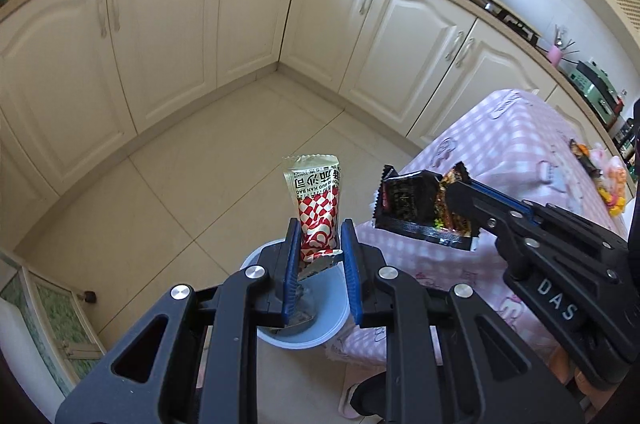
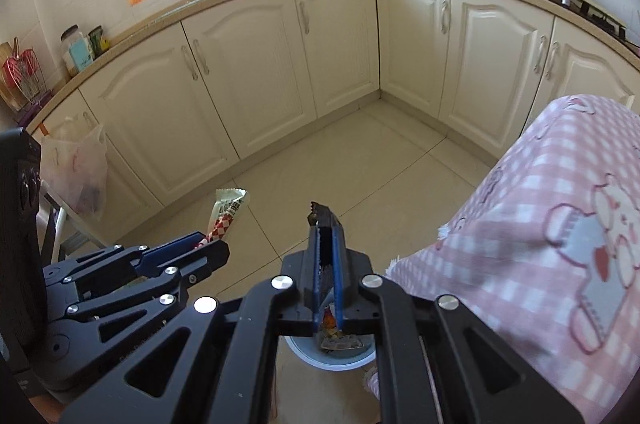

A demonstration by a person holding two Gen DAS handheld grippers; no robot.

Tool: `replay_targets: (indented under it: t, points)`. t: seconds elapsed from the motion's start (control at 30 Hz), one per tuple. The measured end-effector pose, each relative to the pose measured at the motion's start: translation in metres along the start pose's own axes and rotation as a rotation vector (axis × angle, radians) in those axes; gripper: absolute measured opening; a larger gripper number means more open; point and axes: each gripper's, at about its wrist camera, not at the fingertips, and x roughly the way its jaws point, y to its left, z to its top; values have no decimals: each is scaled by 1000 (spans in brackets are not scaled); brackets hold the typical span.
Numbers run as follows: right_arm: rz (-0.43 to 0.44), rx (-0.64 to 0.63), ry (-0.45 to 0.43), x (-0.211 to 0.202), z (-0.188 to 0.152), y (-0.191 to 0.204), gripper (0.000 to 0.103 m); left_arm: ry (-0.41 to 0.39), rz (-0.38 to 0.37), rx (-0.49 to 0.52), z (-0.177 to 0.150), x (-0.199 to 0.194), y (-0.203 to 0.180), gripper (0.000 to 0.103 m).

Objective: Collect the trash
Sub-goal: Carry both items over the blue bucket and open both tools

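- The kitchen floor (image 1: 224,160) lies bare and tiled, ringed by cream cupboards (image 1: 168,36).
- The tabletop (image 1: 516,152), under a pink checked cloth, stands to the right; a few more colourful wrappers (image 1: 600,172) lie near its far edge, so by my judgement some rubbish is left to gather.
- The bin (image 1: 320,320), a pale blue tub, stands on the floor against the hanging edge of the cloth, right under both claws; some scraps already lie in its bottom, so part of the job looks done.
- The left claw (image 1: 320,248) pinches the lower end of the red-and-white sauce packet (image 1: 316,200), which stands upright above the bin; its jaws press on the packet and are not fully together.
- The right claw (image 2: 327,244) is pressed nearly together on the black snack wrapper (image 1: 424,208), which is held flat between its pads, sticking out past the tips above the bin.
- Both pieces are in the air, not yet in the bin; the step in hand seems to be the drop, needing only that each claw spreads over the opening.
- A thin plastic bag (image 2: 76,172) hangs at a cupboard on the left, well apart from the bin.
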Motion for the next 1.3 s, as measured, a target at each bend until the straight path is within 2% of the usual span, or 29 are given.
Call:
replay_targets:
  t: [0.13,0.2,0.47,0.77,1.13,1.17,1.2,1.23,1.3]
  points:
    - [-3,4,15,25,3,-2,9,25,6,-10,-4,12,9,19]
    - [-21,11,14,34,3,-6,20,38,9,-12,-5,18,9,19]
    - [-51,4,30,39,-6,-18,20,66,11,-6,-9,31,8,19]
    - [-107,-5,-32,16,-6,-24,27,79,10,20,-5,36,-3,19]
    - [-153,31,-153,-28,3,-41,30,30,-3,62,10,20,-23,20]
    - [-155,35,-160,-31,3,-43,30,22,-1,65,11,18,-25,22]
    - [-158,41,-169,-36,3,-46,30,16,9,67,12,15,-27,34]
    - [-162,43,-174,-38,4,-47,30,10,16,68,13,13,-29,52]
    - [-163,51,-181,-45,4,-51,30,-21,31,75,14,5,-33,59]
